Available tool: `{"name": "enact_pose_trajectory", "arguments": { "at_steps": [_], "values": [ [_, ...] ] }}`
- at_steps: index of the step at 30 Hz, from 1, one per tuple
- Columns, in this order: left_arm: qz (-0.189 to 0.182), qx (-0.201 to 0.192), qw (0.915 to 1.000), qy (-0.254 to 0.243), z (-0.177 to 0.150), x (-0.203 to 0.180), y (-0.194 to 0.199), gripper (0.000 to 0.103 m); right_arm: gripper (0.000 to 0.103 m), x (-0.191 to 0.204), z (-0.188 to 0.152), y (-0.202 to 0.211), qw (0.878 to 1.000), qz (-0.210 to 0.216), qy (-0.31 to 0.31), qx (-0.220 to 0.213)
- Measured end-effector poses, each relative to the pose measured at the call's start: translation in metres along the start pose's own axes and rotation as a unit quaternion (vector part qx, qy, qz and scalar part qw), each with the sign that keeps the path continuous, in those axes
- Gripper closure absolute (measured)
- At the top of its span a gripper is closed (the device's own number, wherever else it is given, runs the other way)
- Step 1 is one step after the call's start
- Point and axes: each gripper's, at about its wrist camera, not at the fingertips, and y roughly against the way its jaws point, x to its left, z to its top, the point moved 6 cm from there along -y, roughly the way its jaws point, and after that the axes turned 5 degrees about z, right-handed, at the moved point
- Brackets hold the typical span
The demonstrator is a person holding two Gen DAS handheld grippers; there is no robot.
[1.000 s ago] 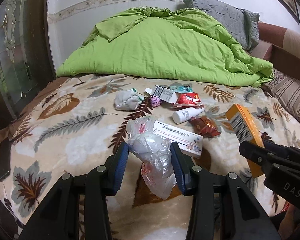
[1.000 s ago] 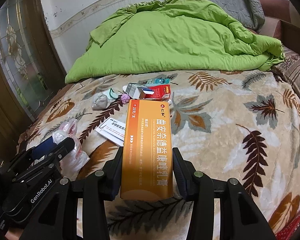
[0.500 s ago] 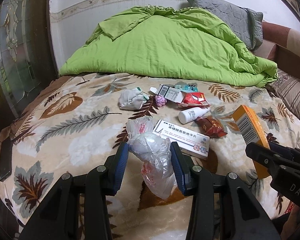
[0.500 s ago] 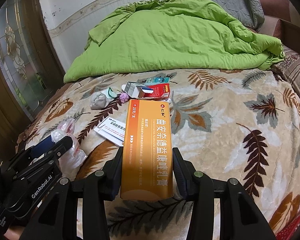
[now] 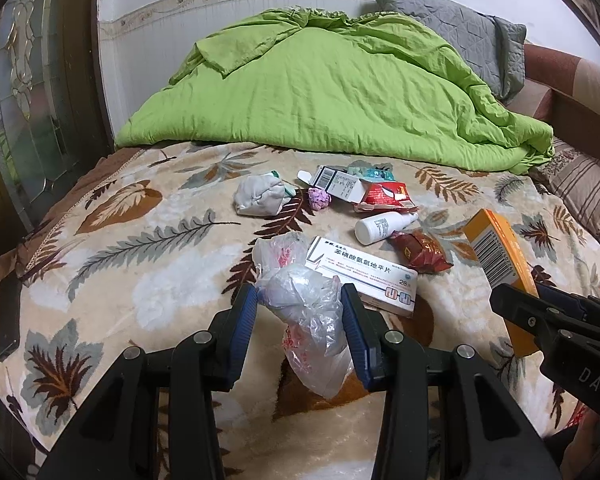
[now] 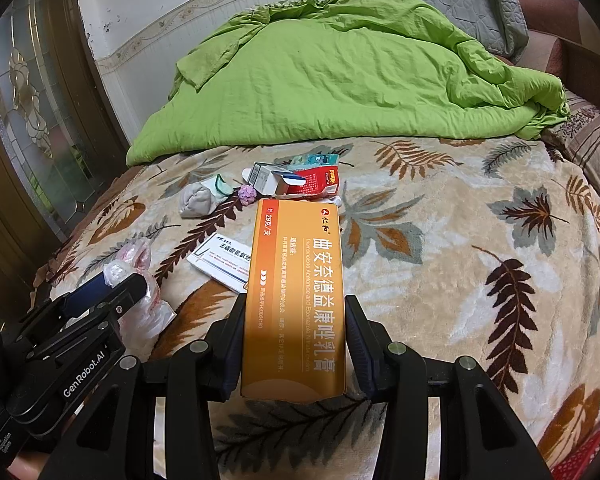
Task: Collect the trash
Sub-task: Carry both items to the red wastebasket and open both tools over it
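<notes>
Landmark for all positions: white tablet box (image 5: 364,274) lying flat on the leaf-print blanket (image 5: 132,240) of the bed. Far left of it, at the blanket's edge, a dark flat phone-like object (image 5: 6,320). Left and beyond the box: grey-white cloth wad (image 5: 258,198), then a small crumpled purple wrapper (image 5: 319,199). Just left of the box, touching its near-left corner: crumpled clear plastic bag (image 5: 312,312) with red print, clamped between the blue pads of the left gripper (image 5: 300,320); both pads press into the plastic, the bag's tail hanging below them above the blanket. Beyond the box: opened white carton with barcode (image 5: 336,184), a teal blister pack (image 5: 370,172) behind it, a red packet (image 5: 386,196) against the carton. Right and just beyond the box: white bottle (image 5: 384,226) on its side, then a dark red snack wrapper (image 5: 420,252) near the box's right end. Further right of the box: orange ointment box (image 6: 296,300), clenched lengthwise in the right gripper (image 6: 296,344), its side faces against both pads, printed face up, far end pointing toward the trash cluster and raised off the blanket. Behind everything, well beyond the box: bunched green duvet (image 5: 340,100), with a grey quilted pillow (image 5: 460,36) against the wall on its right.
</notes>
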Motion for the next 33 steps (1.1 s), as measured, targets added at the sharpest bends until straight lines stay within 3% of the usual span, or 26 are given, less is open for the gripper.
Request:
{"name": "enact_pose_trajectory", "arguments": {
  "at_steps": [5,12,17,22,28,32,33],
  "values": [
    [-0.021,0.002,0.9998,0.004,-0.003,-0.006,0.000,0.061,0.054,0.000,0.000,0.000,1.000,0.000,0.000,0.000],
    [-0.080,-0.001,0.9968,0.004,-0.003,-0.019,0.008,0.061,0.054,-0.012,0.001,0.008,0.999,0.016,-0.030,-0.006],
    [-0.128,-0.003,0.9916,-0.017,-0.003,-0.036,0.019,0.061,0.054,-0.017,-0.002,0.045,0.999,0.029,-0.027,-0.028],
    [-0.181,-0.007,0.9823,-0.048,-0.005,-0.073,0.044,0.061,0.054,-0.051,-0.015,0.098,0.997,0.028,-0.060,-0.033],
    [-0.266,0.000,0.9599,-0.087,-0.009,-0.138,0.086,0.061,0.054,-0.121,-0.048,0.167,0.991,-0.022,-0.127,-0.039],
    [-0.330,0.008,0.9355,-0.125,-0.017,-0.193,0.122,0.061,0.054,-0.172,-0.081,0.219,0.980,-0.077,-0.178,-0.043],
    [-0.354,0.017,0.9251,-0.138,-0.023,-0.213,0.133,0.061,0.054,-0.185,-0.092,0.231,0.976,-0.088,-0.194,-0.041]
  ]
}}
